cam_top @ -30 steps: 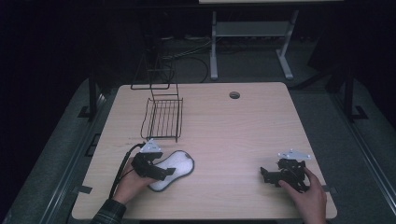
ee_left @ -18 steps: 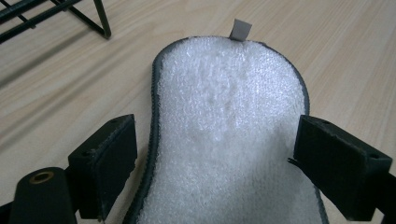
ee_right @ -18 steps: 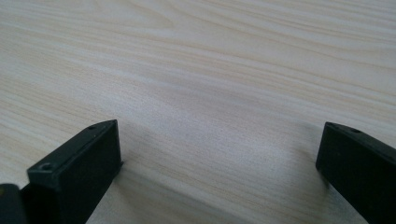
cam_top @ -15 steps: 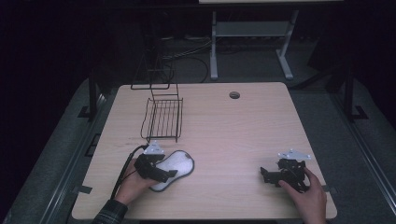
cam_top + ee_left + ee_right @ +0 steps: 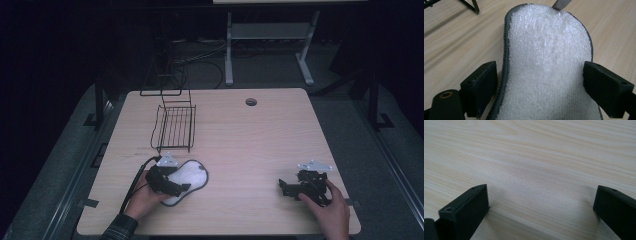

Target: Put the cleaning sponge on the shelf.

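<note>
A white fleecy insole-shaped pad with a dark grey rim [image 5: 192, 175] lies flat on the wooden table [image 5: 250, 145] at the front left. My left gripper [image 5: 181, 189] is open over its near end. In the left gripper view the pad [image 5: 549, 50] runs away between the jaws, and the left gripper [image 5: 544, 90] has one jaw on each side of it. The right jaw is at the pad's rim and the left jaw stands slightly off it. At the front right, my right gripper [image 5: 285, 188] rests on bare wood, held by a hand. The right gripper [image 5: 541, 205] is open with nothing between its jaws.
A black wire rack [image 5: 175, 127] stands just behind the pad, and its foot [image 5: 475, 8] is at the top left of the left gripper view. A cable hole [image 5: 251, 102] sits near the table's far edge. Beyond the table are a dark floor and a white stand.
My left gripper has edged slightly forward along the pad. The right gripper and the pad have stayed where they were.
</note>
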Demonstrator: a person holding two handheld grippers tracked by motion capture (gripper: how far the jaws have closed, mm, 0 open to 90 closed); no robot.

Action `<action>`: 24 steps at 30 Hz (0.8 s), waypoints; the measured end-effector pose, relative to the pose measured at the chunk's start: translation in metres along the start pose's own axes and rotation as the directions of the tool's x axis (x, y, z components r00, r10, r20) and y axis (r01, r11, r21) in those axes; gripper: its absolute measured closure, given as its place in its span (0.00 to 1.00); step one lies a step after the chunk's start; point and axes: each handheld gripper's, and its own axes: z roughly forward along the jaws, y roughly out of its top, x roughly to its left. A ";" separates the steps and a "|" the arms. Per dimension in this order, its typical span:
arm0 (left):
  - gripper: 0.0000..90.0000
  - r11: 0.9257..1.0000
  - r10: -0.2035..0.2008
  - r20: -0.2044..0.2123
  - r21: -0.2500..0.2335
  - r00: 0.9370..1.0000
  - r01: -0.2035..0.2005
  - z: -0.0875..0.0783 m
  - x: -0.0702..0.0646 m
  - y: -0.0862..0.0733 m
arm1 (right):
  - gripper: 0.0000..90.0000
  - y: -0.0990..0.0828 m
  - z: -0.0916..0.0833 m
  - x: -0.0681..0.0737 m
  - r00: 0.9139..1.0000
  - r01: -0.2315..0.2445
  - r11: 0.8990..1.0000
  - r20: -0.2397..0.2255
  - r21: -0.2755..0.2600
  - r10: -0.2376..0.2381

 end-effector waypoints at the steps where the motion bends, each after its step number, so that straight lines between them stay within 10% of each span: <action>1: 0.15 1.000 0.001 0.000 0.000 1.000 -0.001 0.000 0.000 0.000 | 0.00 0.000 0.000 0.000 1.000 -0.001 1.000 0.000 0.000 0.001; 24: 0.40 1.000 0.025 0.004 -0.013 1.000 -0.024 -0.014 -0.002 0.007 | 0.00 0.000 0.000 0.000 1.000 -0.002 1.000 0.000 0.000 0.002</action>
